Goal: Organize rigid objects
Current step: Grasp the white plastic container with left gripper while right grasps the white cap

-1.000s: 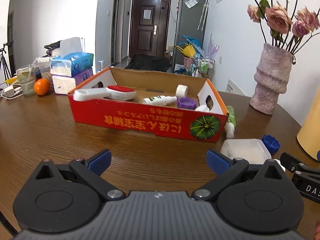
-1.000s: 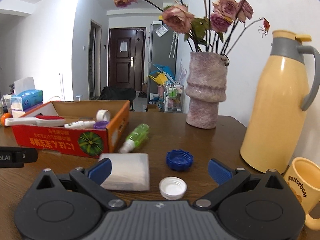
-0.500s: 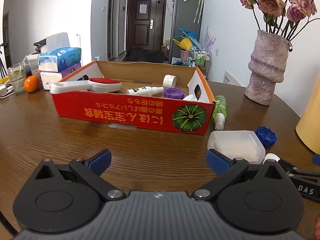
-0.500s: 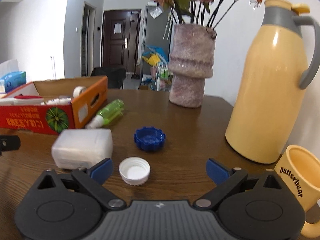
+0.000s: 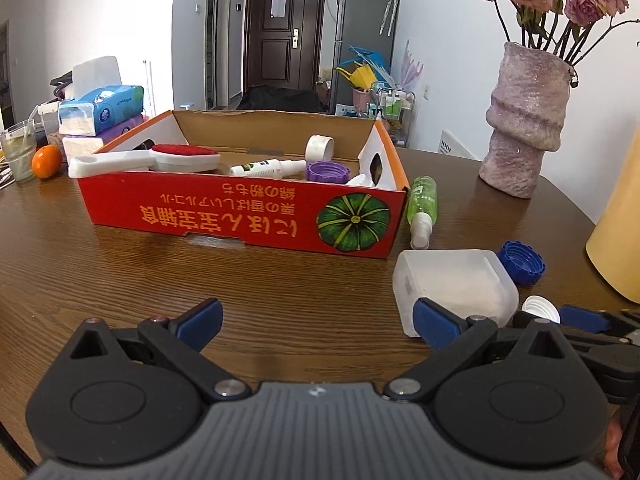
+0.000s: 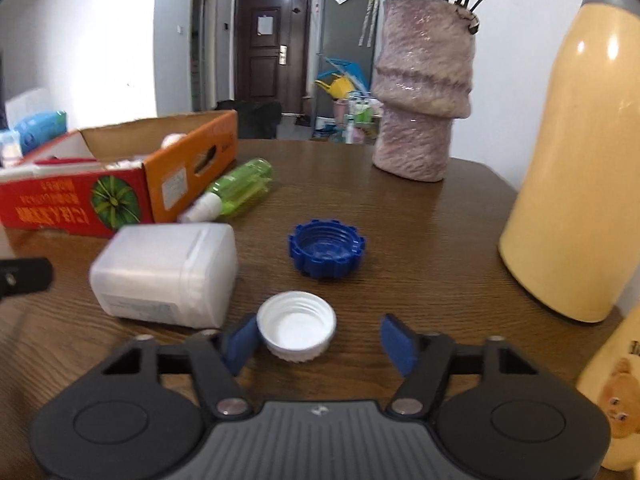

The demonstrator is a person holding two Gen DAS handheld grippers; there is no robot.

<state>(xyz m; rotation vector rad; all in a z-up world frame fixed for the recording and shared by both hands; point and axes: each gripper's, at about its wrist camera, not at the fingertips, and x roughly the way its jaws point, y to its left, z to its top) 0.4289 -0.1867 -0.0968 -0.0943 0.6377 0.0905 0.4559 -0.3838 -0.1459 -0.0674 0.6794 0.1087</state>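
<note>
A red cardboard box (image 5: 240,216) holds a lint brush (image 5: 144,158), a tape roll (image 5: 319,147), a small white bottle (image 5: 268,168) and a purple cap (image 5: 327,171). On the table right of it lie a green spray bottle (image 5: 421,204), a frosted plastic box (image 5: 452,284), a blue cap (image 6: 326,247) and a white cap (image 6: 297,324). My right gripper (image 6: 320,342) is open around the white cap, its left finger touching the cap. My left gripper (image 5: 316,318) is open and empty, low over the table before the red box.
A pink vase (image 6: 420,92) with roses stands at the back right. A yellow thermos (image 6: 580,160) and a yellow mug (image 6: 616,396) stand at the right. Tissue packs (image 5: 100,114), an orange (image 5: 47,161) and a glass (image 5: 18,150) sit at the far left.
My right gripper has moved forward and lowered, so the white cap now lies between its fingers, which have narrowed. My left gripper has drifted slightly back and left.
</note>
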